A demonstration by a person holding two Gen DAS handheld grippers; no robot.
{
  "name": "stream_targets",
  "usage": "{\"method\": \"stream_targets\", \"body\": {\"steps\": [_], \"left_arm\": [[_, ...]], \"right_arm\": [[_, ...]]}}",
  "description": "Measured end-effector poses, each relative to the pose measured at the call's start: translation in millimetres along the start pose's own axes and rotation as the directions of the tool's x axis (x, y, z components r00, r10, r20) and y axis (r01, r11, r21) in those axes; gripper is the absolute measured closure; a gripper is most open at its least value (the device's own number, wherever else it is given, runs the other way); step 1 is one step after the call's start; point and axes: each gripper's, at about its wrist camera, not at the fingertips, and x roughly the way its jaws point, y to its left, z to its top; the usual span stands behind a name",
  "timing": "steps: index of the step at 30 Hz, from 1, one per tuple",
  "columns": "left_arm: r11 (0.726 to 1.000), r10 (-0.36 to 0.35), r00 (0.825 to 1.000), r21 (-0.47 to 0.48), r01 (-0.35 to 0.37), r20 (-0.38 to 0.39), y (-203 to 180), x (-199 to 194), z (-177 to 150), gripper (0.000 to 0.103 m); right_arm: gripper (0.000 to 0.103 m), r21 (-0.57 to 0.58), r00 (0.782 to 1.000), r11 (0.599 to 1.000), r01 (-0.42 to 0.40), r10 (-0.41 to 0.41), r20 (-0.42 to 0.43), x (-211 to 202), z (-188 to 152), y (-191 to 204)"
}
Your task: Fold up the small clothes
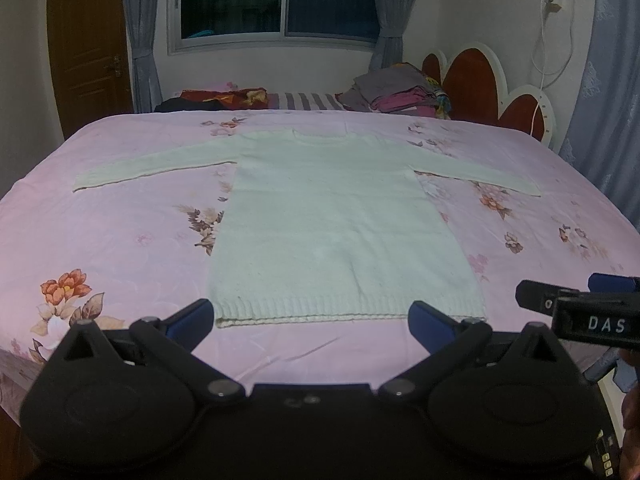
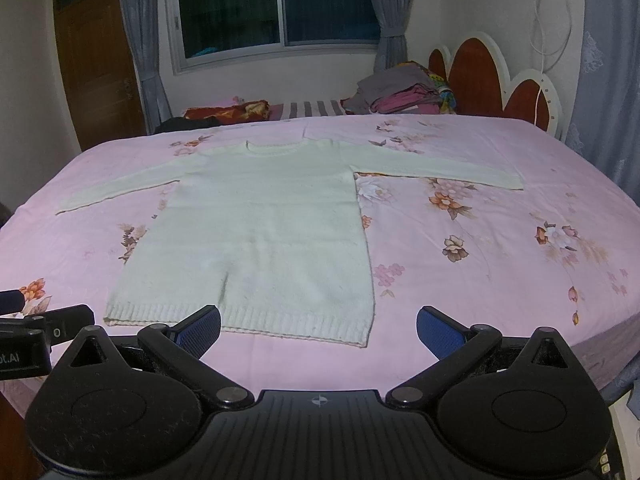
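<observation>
Pale sweater (image 1: 344, 216) lies flat on pink flowered bedspread (image 1: 120, 248), sleeves spread sideways. Long axis runs away from grippers: hem nearest, collar toward window. Left gripper (image 1: 312, 322) spread wide, empty, just short of hem, centred. Right gripper (image 2: 318, 330) likewise released, nearer sweater's right hem corner.

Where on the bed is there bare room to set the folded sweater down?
Bare sheet lies right of the sweater body, below its right sleeve, and left below the left sleeve. The far edge is crowded by a clothes pile.
</observation>
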Motion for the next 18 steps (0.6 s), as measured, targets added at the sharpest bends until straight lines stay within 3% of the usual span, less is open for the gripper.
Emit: {"method": "stream_targets", "body": {"steps": [18], "left_arm": [[1.0, 0.006, 1.0, 0.003, -0.006, -0.003, -5.7, 4.6, -4.5, 0.0]], "right_arm": [[0.0, -0.002, 1.0, 1.0, 0.0, 0.0, -0.001, 1.3, 0.1, -1.2]]}}
